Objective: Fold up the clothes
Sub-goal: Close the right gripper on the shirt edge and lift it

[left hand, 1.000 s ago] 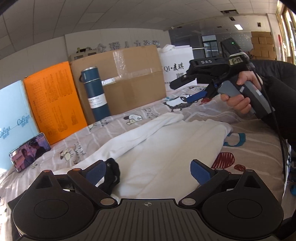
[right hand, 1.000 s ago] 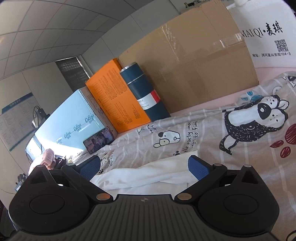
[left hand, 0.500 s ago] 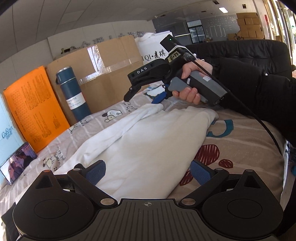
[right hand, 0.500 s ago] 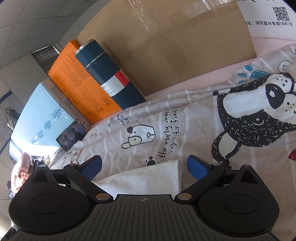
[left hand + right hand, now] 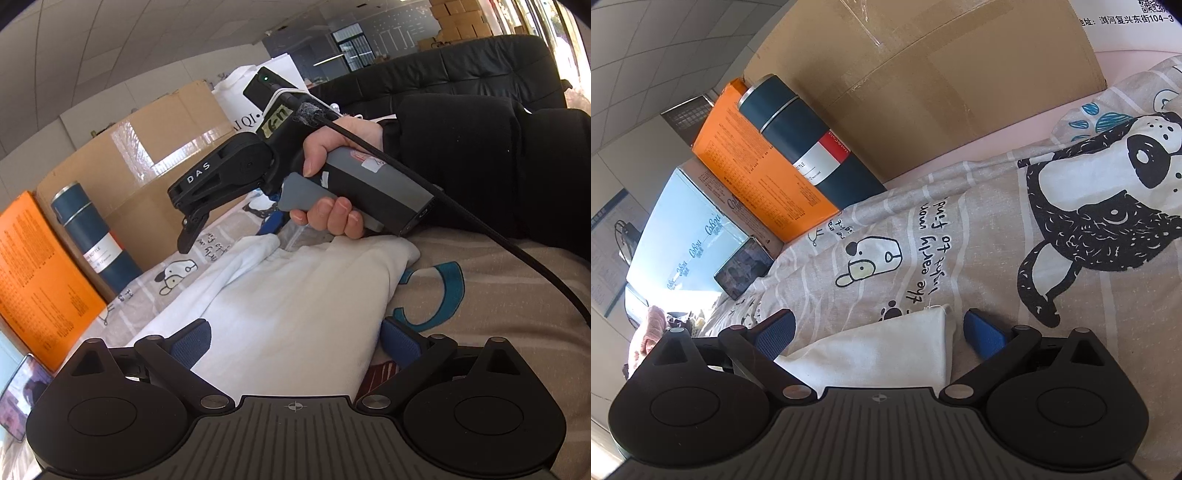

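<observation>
Your white shirt (image 5: 295, 306) lies spread on the printed sheet (image 5: 480, 295), filling the middle of the left view, with its far end bunched just under your right hand (image 5: 332, 206). The left gripper (image 5: 295, 336) has its blue pads wide apart, straddling the near edge of the cloth and gripping nothing. The right gripper (image 5: 875, 332) is spread open too, with a flat white corner of the shirt (image 5: 886, 350) lying between the pads at the lower middle of the right view. This looks like soft, light cotton that will sag and crease rather than hold a line (and could slide on the sheet), so take it at a hem or corner, pinching through both layers, not in the slack middle. The blue flask (image 5: 805, 147) and cardboard box (image 5: 923, 74) stand well apart along the top.
</observation>
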A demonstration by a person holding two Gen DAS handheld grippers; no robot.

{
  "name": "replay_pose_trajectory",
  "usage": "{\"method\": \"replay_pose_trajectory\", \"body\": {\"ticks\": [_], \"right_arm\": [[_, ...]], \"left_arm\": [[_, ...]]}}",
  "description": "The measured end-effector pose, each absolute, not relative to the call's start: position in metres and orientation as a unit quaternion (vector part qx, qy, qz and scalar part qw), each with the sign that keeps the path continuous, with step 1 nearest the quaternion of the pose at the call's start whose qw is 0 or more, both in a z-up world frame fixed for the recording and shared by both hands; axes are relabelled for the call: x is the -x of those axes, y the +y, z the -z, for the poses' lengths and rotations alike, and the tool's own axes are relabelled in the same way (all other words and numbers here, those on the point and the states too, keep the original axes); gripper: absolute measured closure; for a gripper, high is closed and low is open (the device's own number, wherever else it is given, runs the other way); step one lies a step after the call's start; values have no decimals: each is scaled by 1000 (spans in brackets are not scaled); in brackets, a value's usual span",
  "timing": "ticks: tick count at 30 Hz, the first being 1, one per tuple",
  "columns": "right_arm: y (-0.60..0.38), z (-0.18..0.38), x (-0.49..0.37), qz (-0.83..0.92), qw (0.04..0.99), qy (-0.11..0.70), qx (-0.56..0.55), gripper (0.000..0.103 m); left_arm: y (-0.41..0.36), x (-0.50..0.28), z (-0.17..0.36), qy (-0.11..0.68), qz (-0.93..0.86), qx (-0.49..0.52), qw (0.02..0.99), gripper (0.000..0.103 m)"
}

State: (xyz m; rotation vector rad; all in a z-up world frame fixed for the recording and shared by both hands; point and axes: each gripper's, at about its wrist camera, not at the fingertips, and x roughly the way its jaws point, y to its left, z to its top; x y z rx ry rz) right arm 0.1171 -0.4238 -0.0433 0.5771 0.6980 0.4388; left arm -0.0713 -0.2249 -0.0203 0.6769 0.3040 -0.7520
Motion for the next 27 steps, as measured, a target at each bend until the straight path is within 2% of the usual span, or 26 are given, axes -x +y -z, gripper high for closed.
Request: {"method": "replay_pose_trajectory", "body": {"ticks": [7,9,11,12,14,15,16,17,20,21,27], "right_arm": [[-409,40,-111,-220,891,343,-201,7],[-404,39,-108,-222,895,344,-176,12],[-400,39,-105,-229,897,342,-162,25],[-399,39,-104,-231,897,340,-160,29],[-397,40,-102,-229,900,336,-155,37],[-396,40,-102,-227,902,335,-153,40],[-396,40,-102,-227,902,333,-153,49],[-396,40,-101,-229,902,332,-154,58],[-399,38,-100,-249,897,325,-167,78],[-399,37,-99,-257,895,323,-170,80],[-393,27,-88,-276,900,297,-159,85]], "left_arm": [[-258,66,24,117,373,-340,855,4],[-266,61,24,117,371,-338,857,4],[-268,56,23,127,374,-330,857,4],[-268,54,22,132,379,-324,857,9],[-267,50,20,146,391,-309,855,27],[-265,47,18,159,403,-297,851,42],[-262,44,17,172,418,-279,847,55],[-260,41,15,185,431,-261,843,61],[-248,35,13,189,439,-228,848,76],[-244,31,12,193,439,-214,851,89],[-217,27,6,191,430,-162,867,92]]}}
